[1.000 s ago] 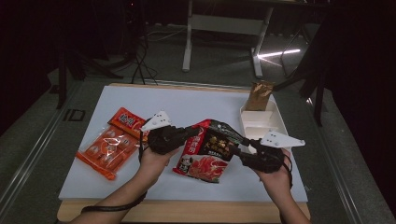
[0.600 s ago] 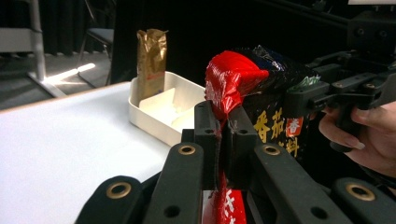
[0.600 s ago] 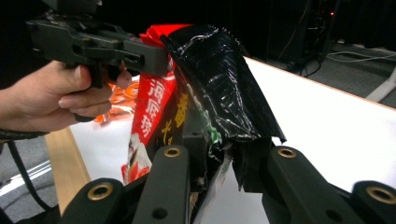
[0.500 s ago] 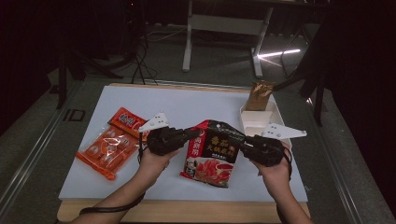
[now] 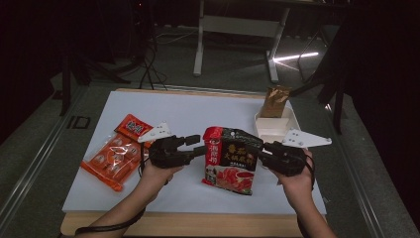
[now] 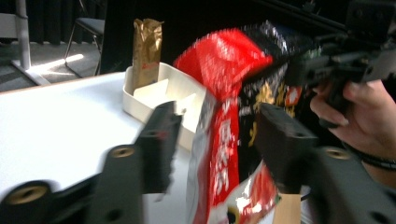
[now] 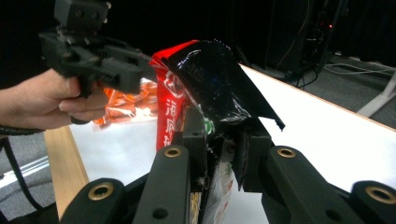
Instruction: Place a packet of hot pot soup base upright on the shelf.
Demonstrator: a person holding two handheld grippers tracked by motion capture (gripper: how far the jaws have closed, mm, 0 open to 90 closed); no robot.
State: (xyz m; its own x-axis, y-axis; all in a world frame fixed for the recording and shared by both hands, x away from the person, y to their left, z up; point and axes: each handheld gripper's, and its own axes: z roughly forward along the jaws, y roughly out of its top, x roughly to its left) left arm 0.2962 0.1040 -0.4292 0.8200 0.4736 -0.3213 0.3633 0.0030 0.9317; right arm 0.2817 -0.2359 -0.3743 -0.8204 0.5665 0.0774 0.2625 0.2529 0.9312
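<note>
A red and black food pouch (image 5: 232, 159) stands upright above the white table (image 5: 198, 111), held between my two grippers. My right gripper (image 5: 262, 149) is shut on the pouch's right edge. In the right gripper view its jaws (image 7: 219, 137) pinch the crinkled foil of the pouch (image 7: 205, 70). My left gripper (image 5: 202, 148) is at the pouch's left edge. In the left gripper view, which is blurred, it (image 6: 217, 119) is open, its jaws set wide with the pouch's side (image 6: 219, 140) in the gap.
A clear packet of orange-red items (image 5: 110, 157) and a small red packet (image 5: 132, 126) lie at the left. A white divided tray (image 5: 275, 128) sits at the back right, with a gold-brown bag (image 5: 275, 100) standing at its far end. The table's wooden front edge (image 5: 183, 224) is near the person's forearms.
The pouch has gone from lying tilted on the table to standing upright between the grippers. Both hands have shifted slightly with it.
</note>
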